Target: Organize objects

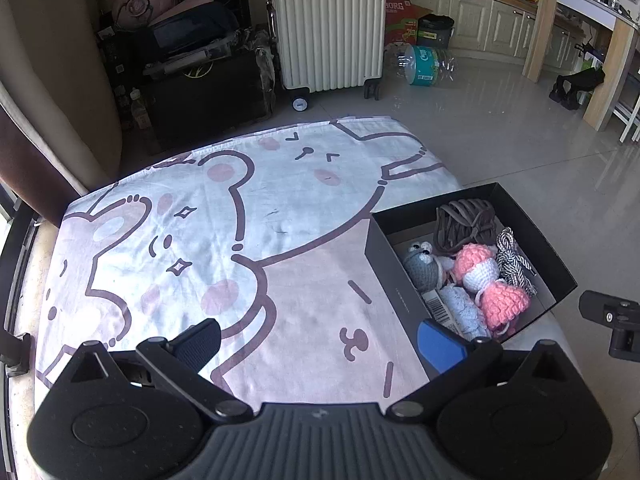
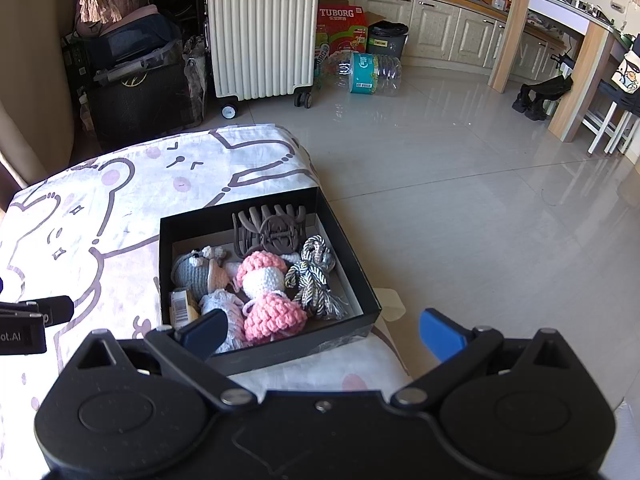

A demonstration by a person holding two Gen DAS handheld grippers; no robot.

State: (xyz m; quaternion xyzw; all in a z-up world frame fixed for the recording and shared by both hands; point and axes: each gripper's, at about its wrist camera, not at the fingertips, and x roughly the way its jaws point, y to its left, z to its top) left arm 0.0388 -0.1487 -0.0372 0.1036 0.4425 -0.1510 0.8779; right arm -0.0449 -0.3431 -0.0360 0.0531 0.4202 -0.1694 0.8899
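**Both grippers hanging open beside a filled black box**

Nearest the lens, the left gripper (image 1: pixel 320 340) is hovering over the cartoon-print cloth (image 1: pixel 208 216), its two fingers spread wide with nothing between them. One blue fingertip is sitting just above the near corner of the black box (image 1: pixel 384 264), though contact cannot be confirmed.

Likewise, the right gripper (image 2: pixel 320 332) is hanging with fingers far apart and gripping nothing; its left finger is overlapping the box's front edge, its right finger is showing against the tiled floor (image 2: pixel 460 208).

Resting on the cloth at the table's right side, the open-topped box is holding every small item. At its far end, a brown claw hair clip (image 2: pixel 272 230) is lying. Below that, a grey crocheted mouse (image 2: pixel 194 270) is sitting on the left, a pink and white crocheted piece (image 2: pixel 264 272) is lying in the middle, and a black and white braided cord (image 2: pixel 314 276) is lying along the right wall. A pale blue knitted piece (image 2: pixel 226 308) and a barcoded packet (image 2: pixel 180 308) are filling the near end.

Farther back, a cream suitcase (image 2: pixel 262 36) is standing upright on the floor.
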